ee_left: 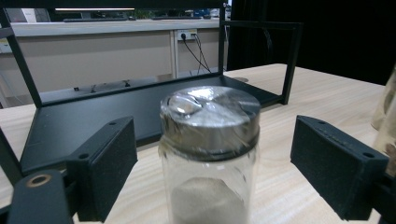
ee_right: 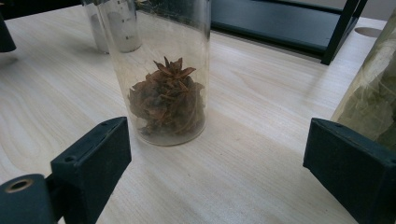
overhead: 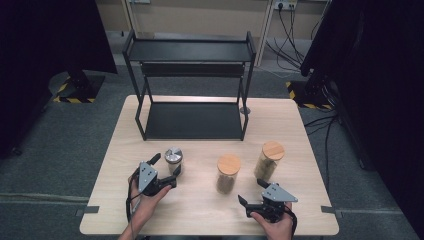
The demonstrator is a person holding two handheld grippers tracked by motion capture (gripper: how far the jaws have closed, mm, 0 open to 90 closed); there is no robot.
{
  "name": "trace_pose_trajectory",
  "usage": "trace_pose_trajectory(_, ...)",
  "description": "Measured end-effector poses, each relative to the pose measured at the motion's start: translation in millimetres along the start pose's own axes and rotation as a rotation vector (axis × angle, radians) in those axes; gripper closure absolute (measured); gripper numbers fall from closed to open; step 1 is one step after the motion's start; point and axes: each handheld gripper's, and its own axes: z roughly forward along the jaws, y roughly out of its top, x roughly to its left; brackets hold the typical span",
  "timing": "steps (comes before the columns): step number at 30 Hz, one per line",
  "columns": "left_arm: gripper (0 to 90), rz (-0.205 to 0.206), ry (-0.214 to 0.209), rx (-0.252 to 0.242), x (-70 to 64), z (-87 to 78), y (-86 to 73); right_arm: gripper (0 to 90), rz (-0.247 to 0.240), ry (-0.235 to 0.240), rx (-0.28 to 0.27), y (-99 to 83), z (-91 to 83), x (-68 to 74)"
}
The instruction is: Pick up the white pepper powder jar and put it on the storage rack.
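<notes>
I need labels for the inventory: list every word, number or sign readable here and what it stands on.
No text can be read.
Clear glass jar with the silver metal lid: faint printed marks, too blurred to read.
Glass jar of star anise with a round wooden lid: no label.
Black metal two-tier shelf: no lettering.

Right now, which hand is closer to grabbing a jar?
The left. Its hand-held gripper is open with the metal-lidded jar already between its jaws. The right hand-held gripper is open too, but the star anise jar stands ahead of its jaws.
</notes>
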Motion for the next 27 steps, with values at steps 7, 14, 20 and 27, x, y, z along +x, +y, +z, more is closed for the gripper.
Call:
trace_pose_trajectory(7, 16.3, -0.008, 0.019, -0.010, 3.5, 10.5, 3.1, 7.7, -0.001, 0.000, -0.001, -0.1, -0.3, 0.2)
trace_pose_trajectory(14, 20.9, 0.008, -0.006, 0.000, -0.2, 18.8, 1.3, 7.7, 0.002, 0.000, 0.003, -0.1, -0.1, 0.0)
trace_pose_trajectory(20, 26.8, 0.009, 0.005, -0.002, 0.8, 21.8, -0.1, 7.8, 0.005, 0.002, 0.004, 0.0, 0.0, -0.3)
trace_pose_trajectory(27, 33.2, 0.014, -0.008, -0.002, 1.3, 24.9, -3.0, 7.8, 0.007, 0.002, 0.007, 0.1, 0.3, -0.4)
